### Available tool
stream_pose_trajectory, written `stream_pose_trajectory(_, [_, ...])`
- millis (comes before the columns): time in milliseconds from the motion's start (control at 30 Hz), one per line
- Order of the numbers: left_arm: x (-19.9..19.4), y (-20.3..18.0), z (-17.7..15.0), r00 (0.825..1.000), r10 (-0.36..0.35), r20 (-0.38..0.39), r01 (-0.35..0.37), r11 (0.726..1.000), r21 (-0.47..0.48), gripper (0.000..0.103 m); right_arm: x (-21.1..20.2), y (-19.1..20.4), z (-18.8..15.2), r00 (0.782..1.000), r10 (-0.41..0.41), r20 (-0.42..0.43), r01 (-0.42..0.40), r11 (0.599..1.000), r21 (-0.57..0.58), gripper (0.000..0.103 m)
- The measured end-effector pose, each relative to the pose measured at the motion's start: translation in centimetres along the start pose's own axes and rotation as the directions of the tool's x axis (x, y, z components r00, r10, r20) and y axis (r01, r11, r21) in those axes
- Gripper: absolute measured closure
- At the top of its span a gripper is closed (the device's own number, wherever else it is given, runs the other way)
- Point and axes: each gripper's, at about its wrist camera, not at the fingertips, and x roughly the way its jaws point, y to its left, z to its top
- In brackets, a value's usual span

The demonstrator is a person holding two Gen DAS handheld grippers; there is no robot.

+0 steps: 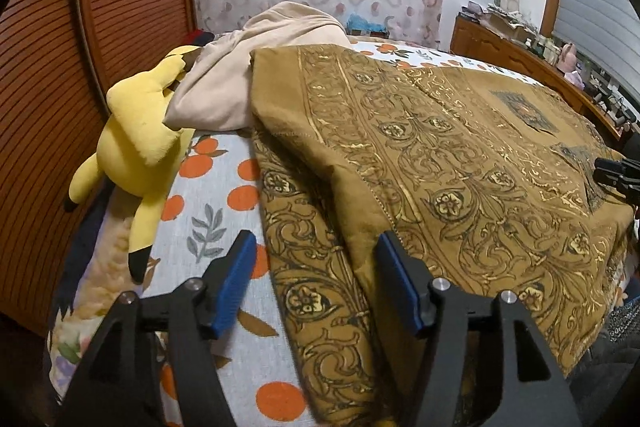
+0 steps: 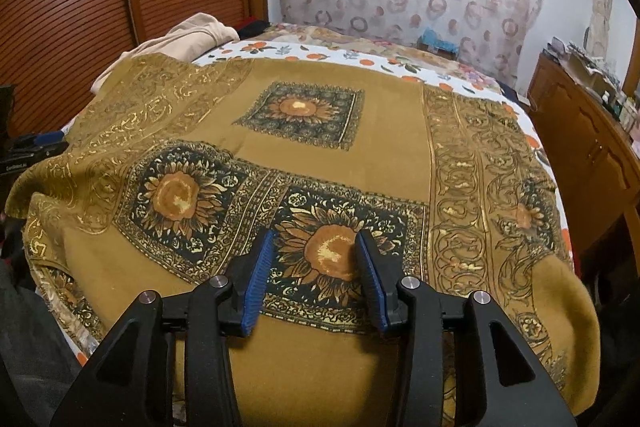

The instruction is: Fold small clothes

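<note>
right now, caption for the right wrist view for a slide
Open right tool hovering over a sunflower square on the brown patterned cloth spread across the bed.

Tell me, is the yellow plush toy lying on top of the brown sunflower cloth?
No, the yellow plush toy lies on the orange-print bedsheet beside the brown sunflower cloth, apart from it.

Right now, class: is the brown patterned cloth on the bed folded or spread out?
Mostly spread: the brown patterned cloth lies open across the bed, though its left edge is doubled over in a flap.
</note>
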Motion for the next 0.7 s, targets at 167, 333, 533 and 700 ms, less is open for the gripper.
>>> stream_pose_trajectory(167, [0.2, 0.0, 0.2, 1.000, 0.007, -0.007, -0.007, 1.000, -0.017, 0.039, 0.0, -0.3, -0.1, 1.000, 0.002, 0.002, -0.002, 1.000, 0.017, 0.058])
stream_pose_trajectory(333, [0.4, 0.2, 0.7, 1.000, -0.017, -0.024, 0.016, 0.999, -0.039, 0.039, 0.1, -0.3, -0.1, 1.000, 0.005, -0.006, -0.004, 1.000, 0.020, 0.057])
stream_pose_trajectory(533, [1.0, 0.3, 1.7, 0.995, -0.080, -0.057, 0.076, 0.995, -0.063, 0.040, 0.2, -0.3, 0.0, 1.000, 0.010, -0.005, -0.010, 1.000, 0.027, 0.057])
stream_pose_trajectory(700, [1.3, -0.7, 2.2, 0.989, -0.130, -0.074, 0.129, 0.991, -0.015, 0.077, 0.3, -0.3, 0.0, 1.000, 0.012, -0.004, -0.012, 0.999, 0.030, 0.057])
